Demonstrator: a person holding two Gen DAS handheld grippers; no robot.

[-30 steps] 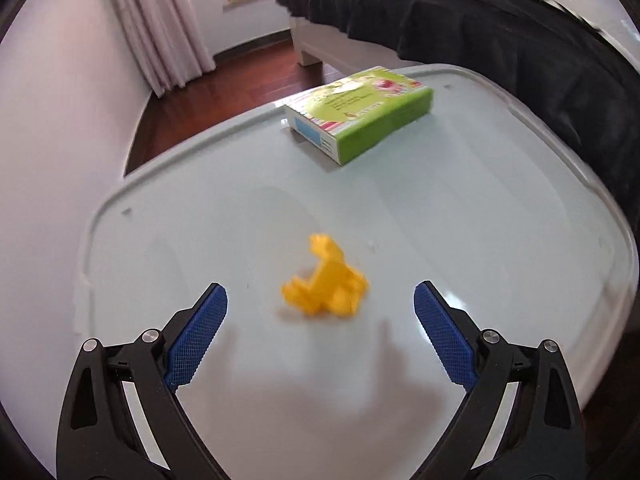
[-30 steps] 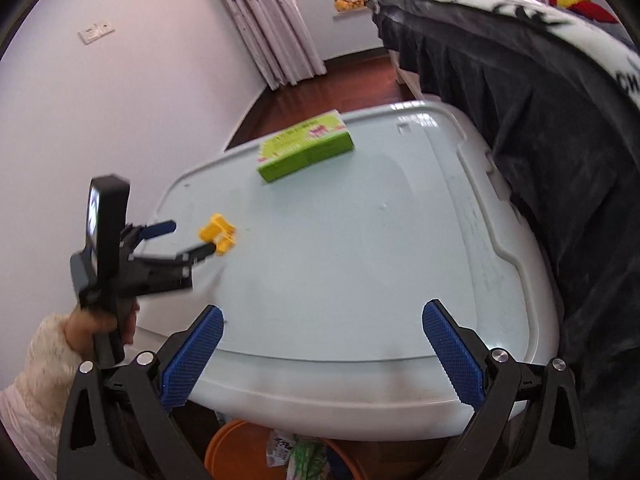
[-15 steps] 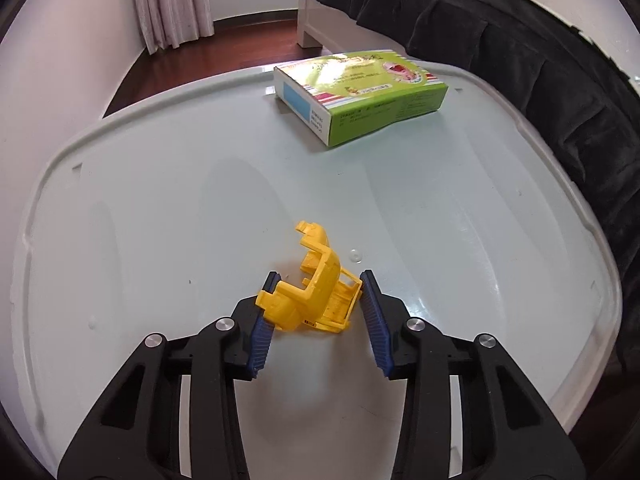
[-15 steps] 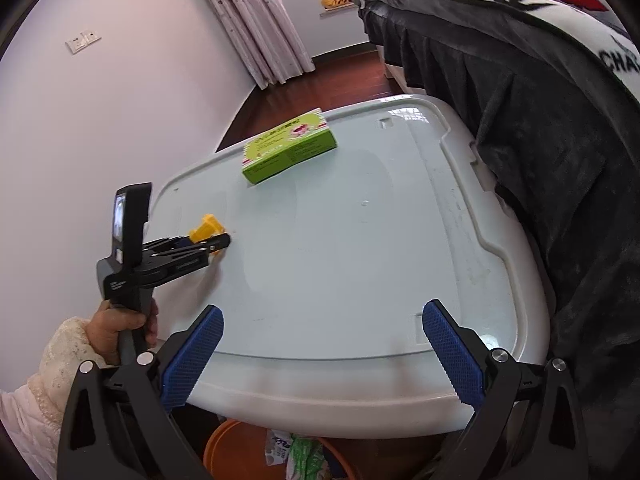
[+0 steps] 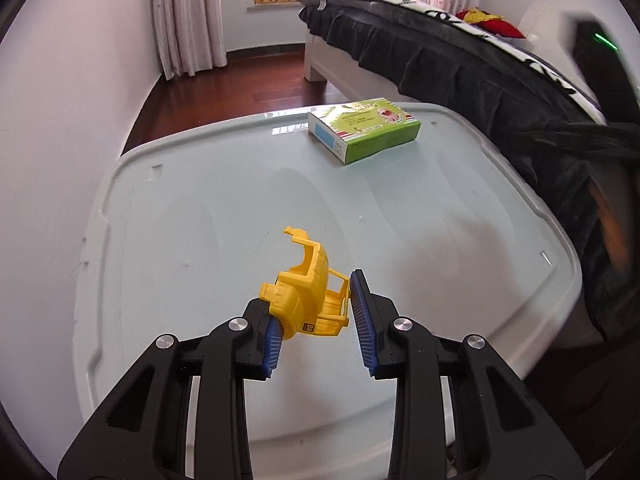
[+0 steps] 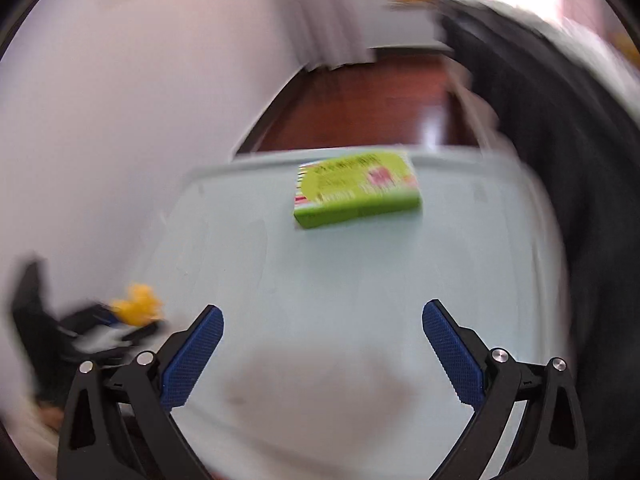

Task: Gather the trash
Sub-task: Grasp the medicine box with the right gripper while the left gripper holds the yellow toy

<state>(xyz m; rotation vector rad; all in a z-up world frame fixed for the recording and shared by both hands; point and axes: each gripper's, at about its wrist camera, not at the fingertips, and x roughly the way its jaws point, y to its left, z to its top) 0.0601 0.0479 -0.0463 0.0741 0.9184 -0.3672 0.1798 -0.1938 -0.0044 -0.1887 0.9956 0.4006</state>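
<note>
At the bottom of the left wrist view the left tool (image 5: 316, 318) is clamped on one yellow plastic piece (image 5: 306, 300), its blue pads (image 5: 362, 328) pressing the piece from either side just below frame centre. The piece looks lifted off the pale worktop (image 5: 200, 220) (no shadow sits under it, though the gap itself is hard to judge). Bare surface runs ahead of it through mid-frame, with the raised rim curving along the left and right. Past that stretch, upper centre, lies one green box (image 5: 364, 128), flat, close to the far rim. A dark bedspread (image 5: 460, 80) hangs close along the right rim; a white wall borders the left.

In the right wrist view, which is motion-blurred, the right tool (image 6: 322, 352) stands wide open at the bottom with nothing between its fingers, above bare worktop. The same box (image 6: 356, 188) sits above frame centre with clear surface between. At lower left this view alone shows the left tool (image 6: 108, 328) from outside, a dark smear with the yellow piece (image 6: 138, 310) at its tip. The left wrist view alone shows a blurred dark shape (image 5: 600, 80) at its right edge; I cannot tell what it is.
</note>
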